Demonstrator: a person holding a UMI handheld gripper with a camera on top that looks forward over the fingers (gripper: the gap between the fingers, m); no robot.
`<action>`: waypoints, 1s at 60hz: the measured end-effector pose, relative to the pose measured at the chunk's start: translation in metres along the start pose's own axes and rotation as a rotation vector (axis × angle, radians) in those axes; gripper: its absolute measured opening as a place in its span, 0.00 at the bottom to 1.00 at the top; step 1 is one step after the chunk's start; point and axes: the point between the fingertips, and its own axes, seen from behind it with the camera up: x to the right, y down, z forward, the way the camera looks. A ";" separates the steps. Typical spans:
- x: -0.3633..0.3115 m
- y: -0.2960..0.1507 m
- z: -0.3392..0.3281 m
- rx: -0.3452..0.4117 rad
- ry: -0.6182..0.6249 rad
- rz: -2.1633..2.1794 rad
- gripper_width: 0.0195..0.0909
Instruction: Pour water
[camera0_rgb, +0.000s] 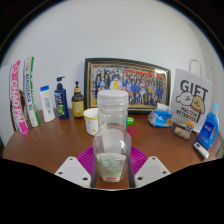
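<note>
— Where do we see our claw (112, 172)?

— Low in the view, reaching forward, its two fingers (73, 170) spread to either side.

— And the pads?

— We see pink pads on the inner faces, turned toward each other, each pressing on the clear cup (112, 153) between them.

— So we grip?

— We do, level and centred.
</note>
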 end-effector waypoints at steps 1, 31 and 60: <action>0.003 -0.003 -0.001 0.000 0.009 -0.010 0.33; 0.108 -0.170 0.089 0.002 0.422 -1.007 0.33; 0.077 -0.193 0.164 -0.032 0.591 -1.997 0.33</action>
